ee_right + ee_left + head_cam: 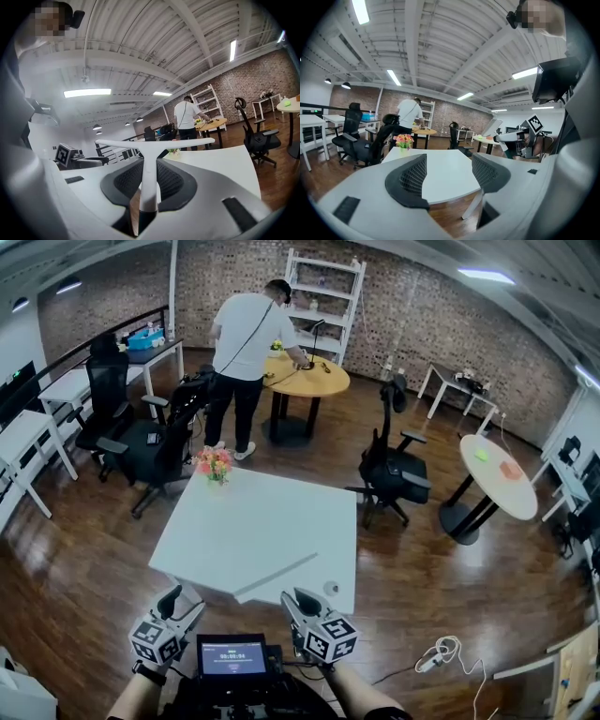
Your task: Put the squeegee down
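Observation:
A white T-shaped squeegee (pixel 154 143) stands up between the jaws of my right gripper (pixel 149 183), which is shut on its handle. Its long blade lies crosswise above the jaws. In the head view the squeegee (pixel 277 576) shows as a thin white bar over the near edge of the white table (pixel 262 512), just ahead of my right gripper (pixel 305 602). My left gripper (pixel 171 600) is held at the table's near left corner. The left gripper (pixel 447 173) is open with nothing between its fingers.
A small vase of pink and orange flowers (pixel 214 465) stands at the table's far left corner. Black office chairs (pixel 394 470) flank the table. A person (pixel 242 343) stands at a round wooden table beyond. A white cable (pixel 436 652) lies on the floor at right.

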